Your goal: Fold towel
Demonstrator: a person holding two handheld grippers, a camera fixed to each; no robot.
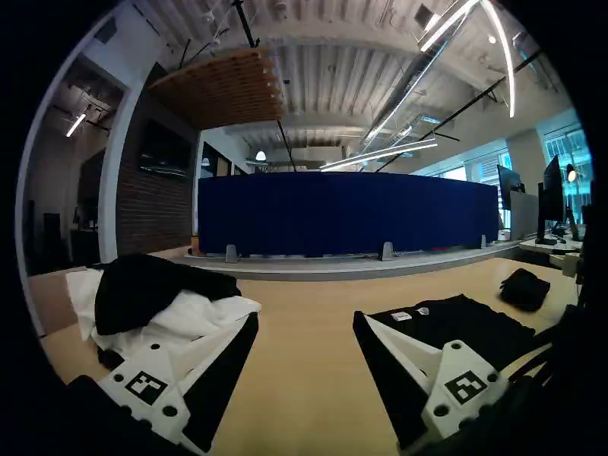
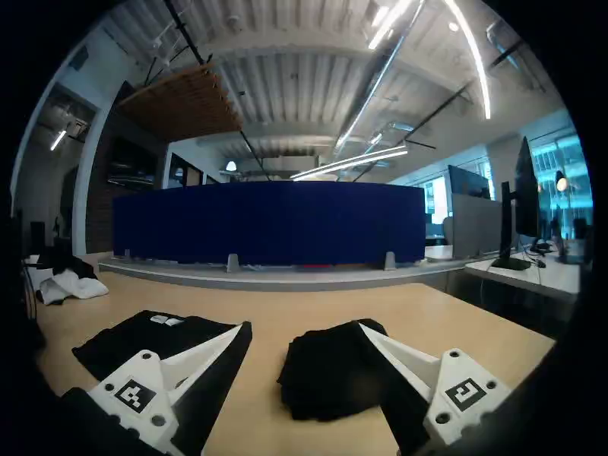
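A pale wooden worktop fronts a blue partition. The left gripper and right gripper hover low over it, jaws of both wide open and holding nothing. A heap of white and black towels waits at the left, probably unfolded. A flat black towel lies spread, seemingly ready for folding. A folded black bundle sits aside, apparently finished.

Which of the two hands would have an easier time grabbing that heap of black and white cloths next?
Left, probably. The heap lies just ahead of the open left gripper. From the right gripper it sits far off along the table, beyond a flat black cloth.
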